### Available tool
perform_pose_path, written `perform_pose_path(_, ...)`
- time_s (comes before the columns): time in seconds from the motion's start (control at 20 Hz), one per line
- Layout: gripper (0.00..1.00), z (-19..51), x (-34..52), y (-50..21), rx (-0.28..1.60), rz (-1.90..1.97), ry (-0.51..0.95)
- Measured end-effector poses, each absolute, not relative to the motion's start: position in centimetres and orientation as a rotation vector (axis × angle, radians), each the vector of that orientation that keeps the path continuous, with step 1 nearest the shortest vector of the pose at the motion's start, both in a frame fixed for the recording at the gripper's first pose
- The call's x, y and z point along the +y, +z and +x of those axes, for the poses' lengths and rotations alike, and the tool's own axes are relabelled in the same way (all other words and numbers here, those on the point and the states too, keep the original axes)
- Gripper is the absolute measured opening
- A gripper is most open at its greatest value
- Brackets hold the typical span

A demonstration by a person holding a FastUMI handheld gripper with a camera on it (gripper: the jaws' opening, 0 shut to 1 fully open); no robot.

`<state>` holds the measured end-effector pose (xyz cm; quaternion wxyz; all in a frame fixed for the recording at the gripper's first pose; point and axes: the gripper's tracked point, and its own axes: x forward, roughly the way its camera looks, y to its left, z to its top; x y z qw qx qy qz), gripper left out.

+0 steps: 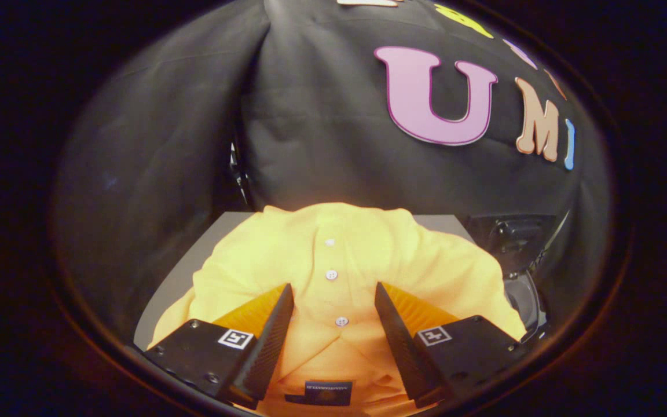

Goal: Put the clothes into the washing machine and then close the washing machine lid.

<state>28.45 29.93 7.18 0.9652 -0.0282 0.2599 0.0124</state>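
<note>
Booth wall: black cloth, folded, behind everything. Table: grey, mostly covered. Shirt: yellow, lying flat on the table, collar nearest the gripper, placket with three buttons running away between the fingers; its near edge is cut off from sight. Gripper: fingers spread apart above the shirt, gripping nothing. Dark machine part: right of the shirt, dim and partly cut off, with a round rim below it; contents cannot be made out.
</note>
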Motion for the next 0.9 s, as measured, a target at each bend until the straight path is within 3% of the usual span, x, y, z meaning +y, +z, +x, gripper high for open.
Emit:
perform_pose_path(0.25, 0.87, 27.9, 29.8, 6.9, 0.515, -0.051, 0.05)
perform_pose_path(0.3, 0.78, 27.5, 29.7, 6.9, 0.519, -0.06, 0.052)
perform_pose_path(0.4, 0.77, 26.7, 29.4, 7.0, 0.548, -0.065, 0.046)
perform_pose_path(0.45, 0.73, 26.3, 29.6, 6.9, 0.552, -0.058, 0.053)
perform_pose_path(0.5, 0.64, 26.1, 29.5, 7.1, 0.55, -0.056, 0.056)
perform_pose_path(0.6, 0.61, 25.0, 29.3, 7.3, 0.545, -0.051, 0.054)
perform_pose_path(0.7, 0.47, 24.5, 29.0, 7.2, 0.55, -0.056, 0.053)
perform_pose_path(0.8, 0.08, 23.6, 29.2, 7.2, 0.556, -0.048, 0.077)
perform_pose_path(0.9, 0.01, 22.9, 28.9, 7.7, 0.537, -0.04, 0.091)
